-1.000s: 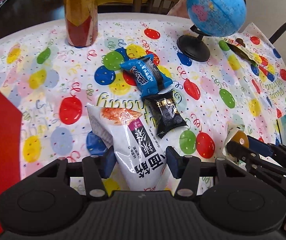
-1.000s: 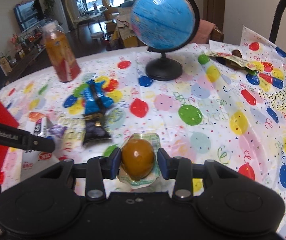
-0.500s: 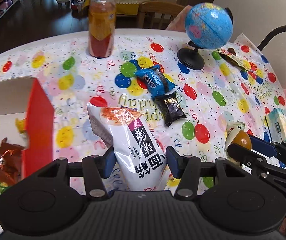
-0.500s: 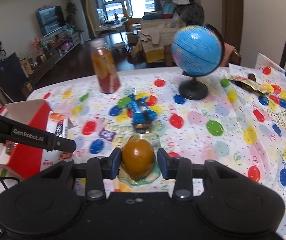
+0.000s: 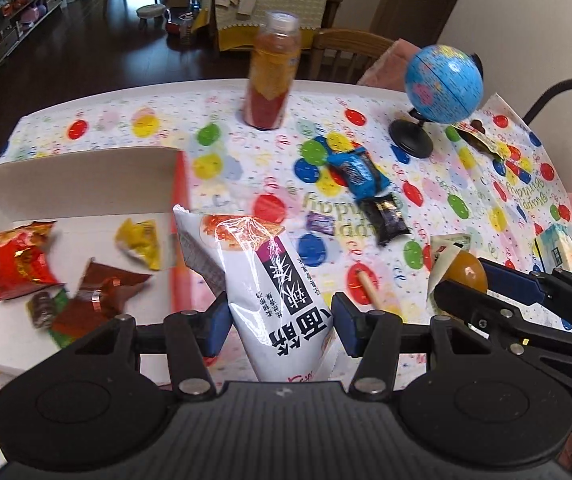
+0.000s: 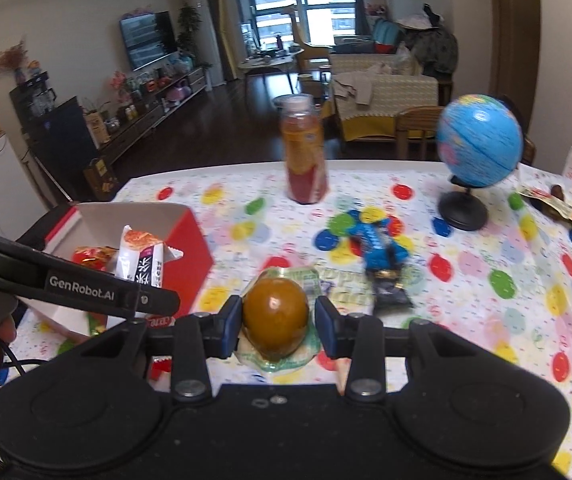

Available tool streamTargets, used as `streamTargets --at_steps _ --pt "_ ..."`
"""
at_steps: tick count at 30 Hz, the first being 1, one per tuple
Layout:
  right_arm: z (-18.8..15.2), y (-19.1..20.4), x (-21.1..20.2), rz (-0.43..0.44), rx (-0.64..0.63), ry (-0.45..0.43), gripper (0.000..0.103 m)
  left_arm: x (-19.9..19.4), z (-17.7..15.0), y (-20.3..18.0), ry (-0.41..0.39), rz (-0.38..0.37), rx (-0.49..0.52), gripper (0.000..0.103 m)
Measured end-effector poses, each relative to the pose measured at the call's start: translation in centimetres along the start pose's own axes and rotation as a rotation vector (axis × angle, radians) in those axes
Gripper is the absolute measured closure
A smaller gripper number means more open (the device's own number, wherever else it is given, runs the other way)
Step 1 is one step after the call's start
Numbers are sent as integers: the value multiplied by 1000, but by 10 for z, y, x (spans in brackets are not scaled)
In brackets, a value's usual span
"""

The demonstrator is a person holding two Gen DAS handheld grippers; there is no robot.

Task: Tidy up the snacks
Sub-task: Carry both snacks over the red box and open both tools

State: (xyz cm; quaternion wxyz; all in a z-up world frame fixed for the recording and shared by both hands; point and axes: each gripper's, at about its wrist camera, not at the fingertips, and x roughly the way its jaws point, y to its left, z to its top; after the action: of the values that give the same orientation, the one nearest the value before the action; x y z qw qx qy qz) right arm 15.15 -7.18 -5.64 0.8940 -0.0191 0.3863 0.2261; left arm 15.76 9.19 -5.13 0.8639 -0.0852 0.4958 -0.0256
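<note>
The left gripper [image 5: 280, 322] jaws clamp a white snack bag [image 5: 270, 276] rising ahead between them, while the right gripper [image 6: 276, 322] jaws squeeze a wrapped brown egg [image 6: 276, 314]

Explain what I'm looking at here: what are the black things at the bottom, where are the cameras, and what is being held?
No robot: a person holds a hand-held gripper in each hand, each with a fisheye camera looking along its two fingers. The black shape at the bottom of each picture is that gripper's own body.

In the left wrist view the left gripper is shut on a white snack bag. In the right wrist view the right gripper is shut on a wrapped brown egg.

On the balloon tablecloth stand a bottle and a globe; a blue packet and a black packet lie in the middle. The red box on the left holds several snacks.
</note>
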Motion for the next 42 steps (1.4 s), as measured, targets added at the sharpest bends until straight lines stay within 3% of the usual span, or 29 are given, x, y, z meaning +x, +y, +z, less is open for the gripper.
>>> streamTargets --at_steps 24,35,42 --pt "24 152 67 77 -102 39 65 -45 -4 178 -45 106 -122 50" --pt "38 191 121 58 -128 78 65 -18 4 244 4 176 -160 50" --pt "44 201 163 45 -144 112 65 11 7 255 49 181 -140 50"
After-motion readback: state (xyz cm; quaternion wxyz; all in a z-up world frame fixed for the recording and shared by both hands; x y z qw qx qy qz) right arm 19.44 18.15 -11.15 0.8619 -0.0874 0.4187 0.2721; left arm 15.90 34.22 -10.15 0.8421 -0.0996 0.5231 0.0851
